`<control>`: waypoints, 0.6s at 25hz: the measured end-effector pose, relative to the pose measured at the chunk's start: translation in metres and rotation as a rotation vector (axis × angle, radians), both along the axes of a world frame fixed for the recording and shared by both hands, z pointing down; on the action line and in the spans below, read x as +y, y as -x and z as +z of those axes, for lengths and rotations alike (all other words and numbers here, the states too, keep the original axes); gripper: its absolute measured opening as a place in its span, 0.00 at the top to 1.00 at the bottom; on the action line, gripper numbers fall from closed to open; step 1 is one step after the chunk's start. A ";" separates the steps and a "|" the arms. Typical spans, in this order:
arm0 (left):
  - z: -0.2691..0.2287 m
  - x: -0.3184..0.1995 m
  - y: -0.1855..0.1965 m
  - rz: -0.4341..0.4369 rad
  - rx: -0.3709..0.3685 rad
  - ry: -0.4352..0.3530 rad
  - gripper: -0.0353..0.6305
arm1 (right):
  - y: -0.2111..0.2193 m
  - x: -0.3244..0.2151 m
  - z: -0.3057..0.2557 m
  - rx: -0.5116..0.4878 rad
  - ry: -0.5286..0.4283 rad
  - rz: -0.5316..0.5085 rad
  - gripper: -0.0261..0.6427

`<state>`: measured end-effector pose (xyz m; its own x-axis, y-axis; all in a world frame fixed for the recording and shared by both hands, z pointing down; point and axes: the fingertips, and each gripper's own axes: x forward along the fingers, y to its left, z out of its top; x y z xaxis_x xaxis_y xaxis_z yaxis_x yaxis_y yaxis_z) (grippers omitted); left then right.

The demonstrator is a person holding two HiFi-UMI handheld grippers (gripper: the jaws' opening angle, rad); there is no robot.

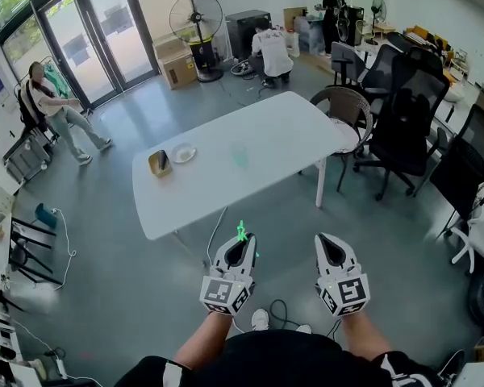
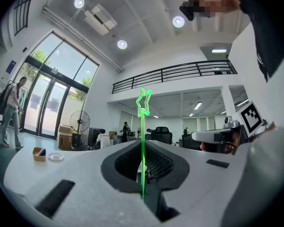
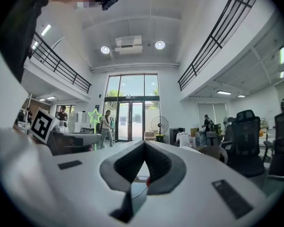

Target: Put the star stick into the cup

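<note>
The star stick (image 1: 242, 234) is a thin bright-green rod with a star outline on top. My left gripper (image 1: 240, 247) is shut on it and holds it upright, short of the white table's (image 1: 282, 131) near edge. In the left gripper view the star stick (image 2: 143, 109) rises straight up from between the closed jaws of the left gripper (image 2: 143, 144). A pale translucent cup (image 1: 239, 156) stands near the table's middle, well ahead of both grippers. My right gripper (image 1: 332, 248) sits beside the left one, shut and holding nothing. The right gripper view shows the right gripper (image 3: 144, 144) and the star stick (image 3: 94, 117) at the left.
A small tan box (image 1: 159, 163) and a shallow dish (image 1: 183, 152) lie on the table's left part. A brown chair (image 1: 347, 111) and black office chairs (image 1: 407, 111) stand to the right. A cable (image 1: 214, 236) trails across the floor under the table. People are at the far left and back.
</note>
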<state>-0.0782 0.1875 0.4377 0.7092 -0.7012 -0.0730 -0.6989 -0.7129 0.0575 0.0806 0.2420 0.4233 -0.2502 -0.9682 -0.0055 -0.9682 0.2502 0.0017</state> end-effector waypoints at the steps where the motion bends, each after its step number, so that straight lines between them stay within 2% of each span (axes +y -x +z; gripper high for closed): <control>1: -0.001 -0.004 0.004 0.003 0.001 -0.002 0.91 | 0.004 -0.005 0.000 0.000 -0.001 0.004 0.95; 10: 0.001 -0.039 0.057 0.019 -0.005 -0.003 0.91 | 0.055 -0.043 -0.001 -0.014 0.006 0.026 0.95; 15: 0.007 -0.057 0.085 0.014 0.002 0.024 0.91 | 0.078 -0.056 0.000 -0.020 0.024 0.044 0.95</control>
<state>-0.1636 0.1307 0.4451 0.7189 -0.6927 -0.0573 -0.6887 -0.7210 0.0764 0.0030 0.1861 0.4237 -0.2073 -0.9782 0.0136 -0.9781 0.2069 -0.0231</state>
